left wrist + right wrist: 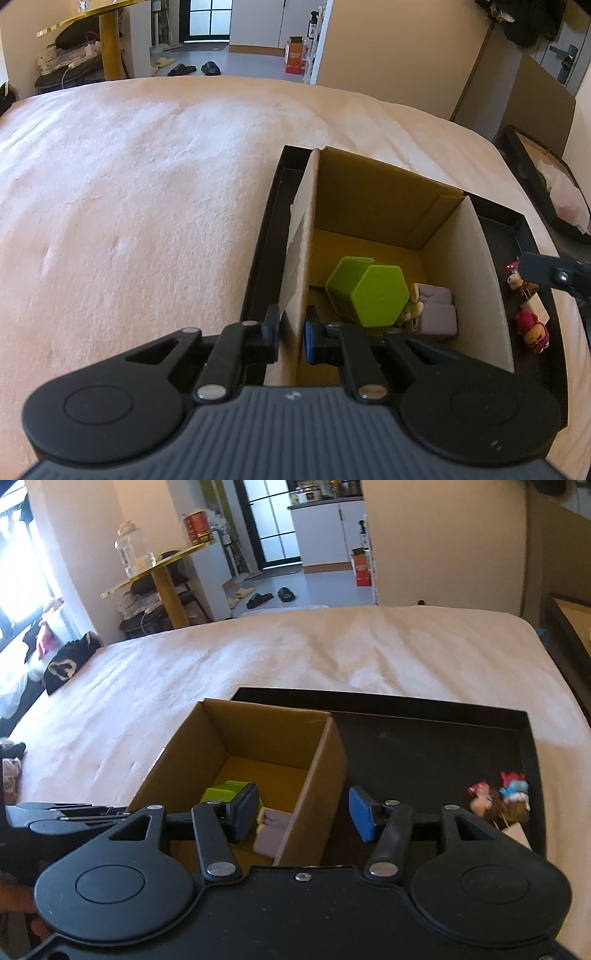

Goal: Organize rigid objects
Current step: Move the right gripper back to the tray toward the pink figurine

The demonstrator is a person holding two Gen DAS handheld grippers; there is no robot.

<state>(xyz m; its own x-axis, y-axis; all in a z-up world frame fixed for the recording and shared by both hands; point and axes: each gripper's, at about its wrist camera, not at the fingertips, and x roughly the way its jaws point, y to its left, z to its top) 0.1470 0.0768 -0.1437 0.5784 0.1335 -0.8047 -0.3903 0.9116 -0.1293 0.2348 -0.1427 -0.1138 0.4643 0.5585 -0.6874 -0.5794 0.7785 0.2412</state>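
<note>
Lying under both grippers: a bed (147,166) with a pale pink fleecy cover, bearing a shallow black tray (424,746).

- Cardboard box (369,192): open-topped, standing in the tray. Left gripper (291,338) clenched on its near side wall, one pad outside, one inside.
- Green hexagonal container (369,295): tipped over inside the box, just ahead of the left gripper; a lilac block (436,314) beside it.
- Right gripper (301,814): released, jaws apart and holding nothing, straddling the box's other wall from above.
- Small toy figures (495,801): on the tray floor, to the right of the right gripper.
- Room beyond: round yellow side table (162,568), slippers (258,598) on a grey floor, dark-framed glass door (273,520).
</note>
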